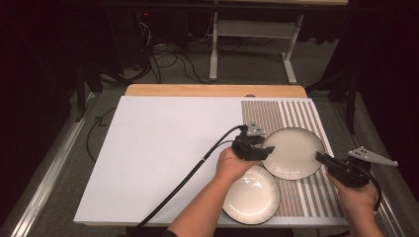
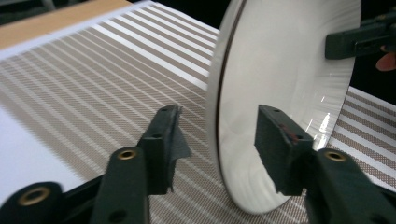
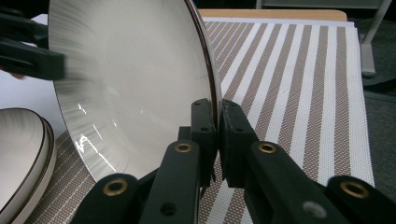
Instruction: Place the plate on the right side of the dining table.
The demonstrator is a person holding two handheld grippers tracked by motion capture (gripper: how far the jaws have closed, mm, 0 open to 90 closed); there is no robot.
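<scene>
While our right gripper clamps its fingers on the far plate rim, our left gripper straddles the opposite edge, fingers apart, sharing its weight.

Looks like lab or test room: dark curtains, cable tangle on grey carpet, metal stand legs behind table.

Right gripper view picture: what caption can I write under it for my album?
The right gripper pinches the rim of a cream plate above a striped mat.
</scene>
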